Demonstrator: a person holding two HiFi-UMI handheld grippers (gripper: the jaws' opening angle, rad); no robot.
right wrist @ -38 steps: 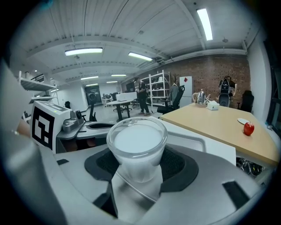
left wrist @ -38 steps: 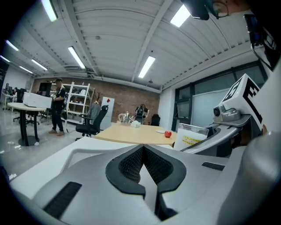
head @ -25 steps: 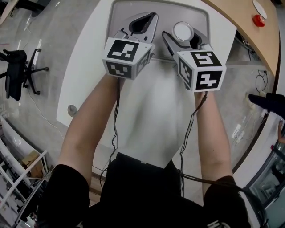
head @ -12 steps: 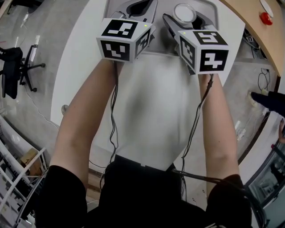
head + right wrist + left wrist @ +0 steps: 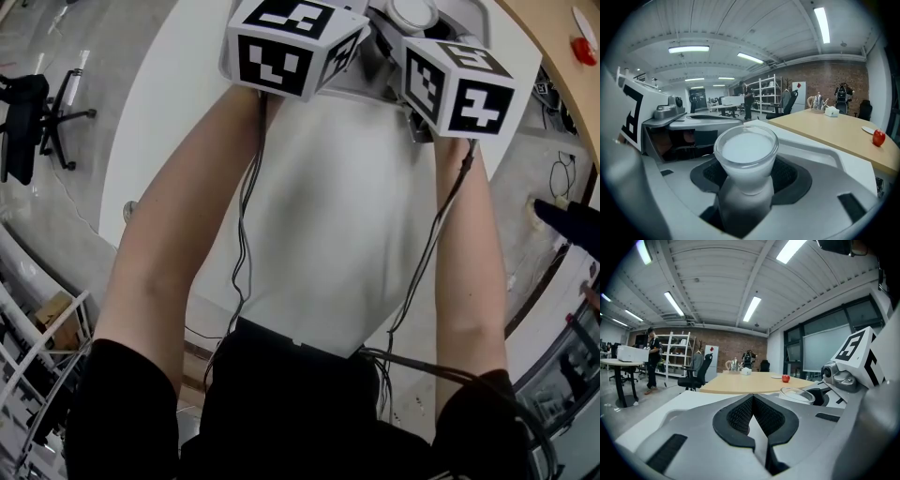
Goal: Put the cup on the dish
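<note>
right gripper view: right tongs (image 5: 749, 178) clamped on a small clear glass cup with a milky white inside (image 5: 746, 150), lower body pinched between dark ribbed pads (image 5: 789, 176), rim upright and well above the jaws. no telling from here whether its base touches anything. beyond it, a broad white counter (image 5: 787, 126), then a long pale wooden table (image 5: 834, 133) with a small round red object (image 5: 879, 137) on top.

left gripper view: left tongs (image 5: 752, 401) shut tight, tips pressed together, nothing between the ribbed black pads (image 5: 739, 413). off to the right, near but apart, the cup (image 5: 797, 395) in the right tongs, under their black-and-white marker cube (image 5: 858, 352). behind, the same white counter (image 5: 680, 397), wooden table (image 5: 745, 380) and red object (image 5: 785, 378).

head view, steeply down: two bare forearms (image 5: 178, 234) stretched out over the white counter (image 5: 319, 244), thin black cables (image 5: 246, 244) trailing along them. at the top edge, both marker cubes side by side, left (image 5: 292, 42) and right (image 5: 461, 82). just beyond them, partly cut by the frame, the cup (image 5: 412, 11), seen from above as a pale ring. far left, a black office chair (image 5: 33, 131) on a grey floor (image 5: 94, 56).
</note>
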